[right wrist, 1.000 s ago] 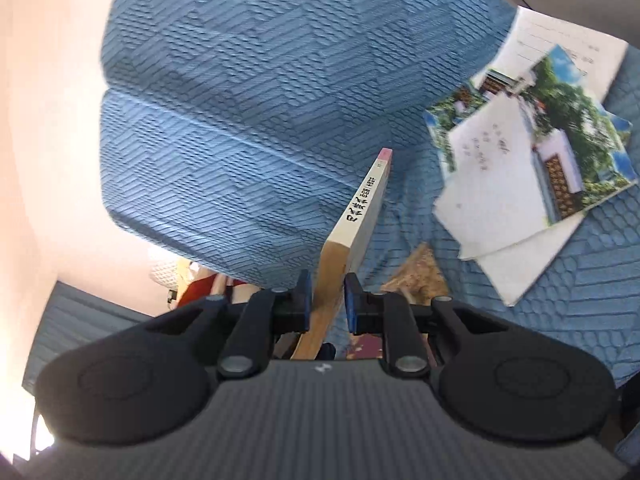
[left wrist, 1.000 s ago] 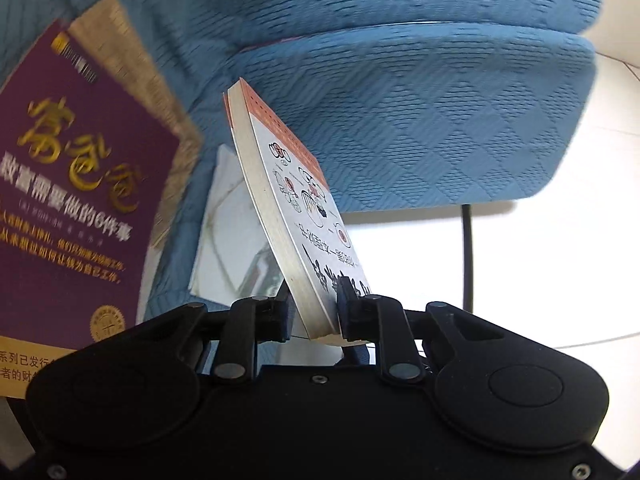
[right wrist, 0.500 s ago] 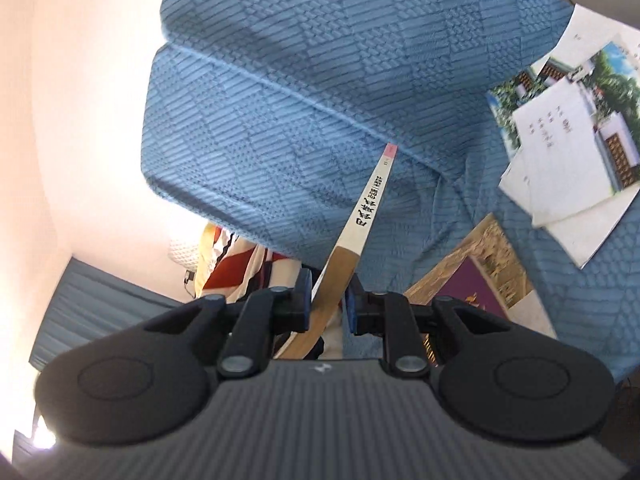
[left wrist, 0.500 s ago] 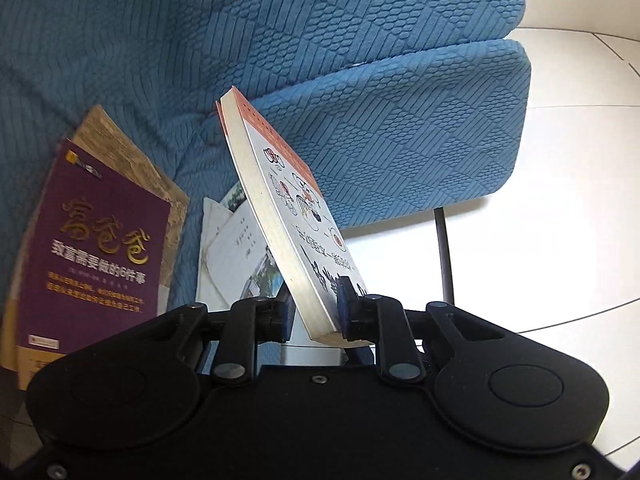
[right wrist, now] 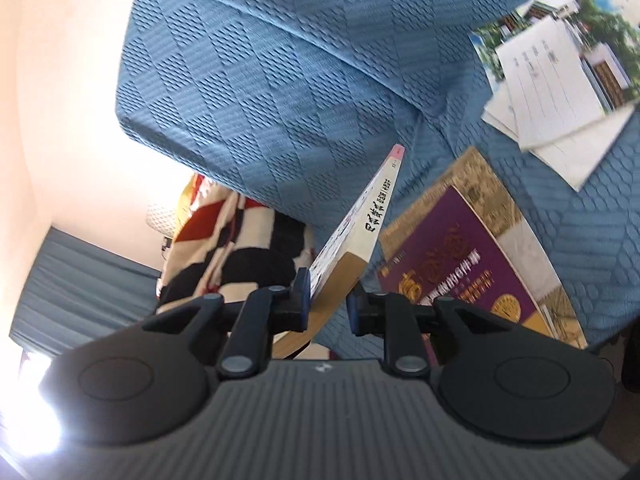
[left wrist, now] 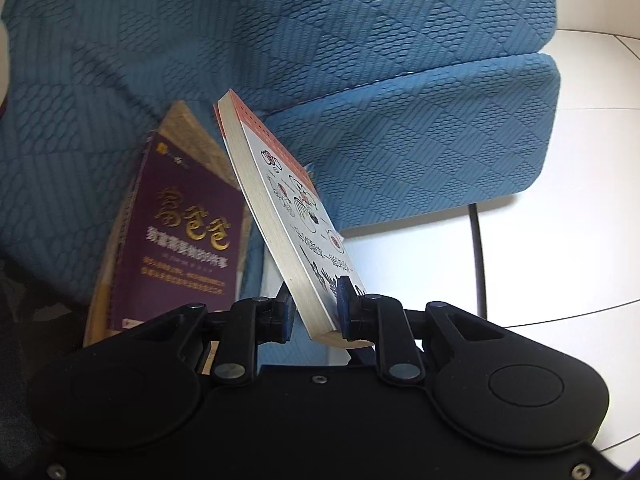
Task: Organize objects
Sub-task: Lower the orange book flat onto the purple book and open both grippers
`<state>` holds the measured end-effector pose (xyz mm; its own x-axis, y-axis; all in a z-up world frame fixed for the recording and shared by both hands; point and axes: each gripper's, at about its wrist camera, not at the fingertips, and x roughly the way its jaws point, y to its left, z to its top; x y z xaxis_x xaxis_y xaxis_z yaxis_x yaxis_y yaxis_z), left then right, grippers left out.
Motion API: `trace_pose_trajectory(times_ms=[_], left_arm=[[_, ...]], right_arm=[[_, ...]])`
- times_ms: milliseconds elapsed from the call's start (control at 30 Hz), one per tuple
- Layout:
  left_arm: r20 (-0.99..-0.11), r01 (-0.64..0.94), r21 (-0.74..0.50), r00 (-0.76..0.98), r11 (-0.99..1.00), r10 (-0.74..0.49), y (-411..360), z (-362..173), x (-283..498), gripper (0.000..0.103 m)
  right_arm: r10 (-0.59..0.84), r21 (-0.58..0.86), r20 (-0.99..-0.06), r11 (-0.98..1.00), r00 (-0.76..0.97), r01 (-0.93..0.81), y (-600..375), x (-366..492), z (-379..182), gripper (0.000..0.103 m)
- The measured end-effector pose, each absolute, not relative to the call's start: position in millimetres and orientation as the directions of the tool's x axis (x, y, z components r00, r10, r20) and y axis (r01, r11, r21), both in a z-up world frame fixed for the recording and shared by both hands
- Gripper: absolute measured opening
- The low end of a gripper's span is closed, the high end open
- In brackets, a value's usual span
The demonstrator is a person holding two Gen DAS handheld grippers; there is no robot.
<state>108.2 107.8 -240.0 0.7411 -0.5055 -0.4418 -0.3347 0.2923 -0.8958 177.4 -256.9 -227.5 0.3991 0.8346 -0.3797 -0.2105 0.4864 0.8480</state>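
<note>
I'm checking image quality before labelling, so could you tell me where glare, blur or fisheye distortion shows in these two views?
Left wrist view: fairly sharp, though the purple book has smeared text; the white floor is bright; the floor joints curve. Right wrist view: blown-out glare at the lower left, a washed-out wall, motion blur on the papers and the blue sofa.

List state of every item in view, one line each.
White book: held tilted in the air, clamped by both tools.
Left tool: shut on the book's page edge.
Right tool: shut on its spine end.
Purple book: lying flat on blue sofa.
Papers: loose, overlapping on sofa.
</note>
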Motion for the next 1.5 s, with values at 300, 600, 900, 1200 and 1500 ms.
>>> trace_pose_trajectory(times_ms=[300,600,900,1200,1500], left_arm=[[-0.514,-0.402,-0.858,0.698,0.320,-0.499,108,-262,99,0.020],[-0.613,-0.468,-0.789,0.636,0.397,-0.469,99,-273,94,0.019],[-0.701,-0.549,-0.713,0.556,0.436,-0.447,92,-288,86,0.022],[-0.763,-0.564,-0.646,0.508,0.515,-0.400,88,-285,86,0.038],[-0.825,-0.525,-0.541,0.483,0.656,-0.294,75,-254,83,0.054]], right_arm=[[0.822,0.837,-0.430,0.518,0.372,-0.176,-254,170,-258,0.022],[0.817,0.840,-0.469,0.530,0.334,-0.116,-257,165,-287,0.023],[0.783,0.805,-0.558,0.591,0.274,-0.048,-258,159,-312,0.034],[0.743,0.748,-0.640,0.661,0.198,-0.063,-264,153,-308,0.062],[0.683,0.656,-0.675,0.729,0.279,-0.196,-281,144,-275,0.074]])
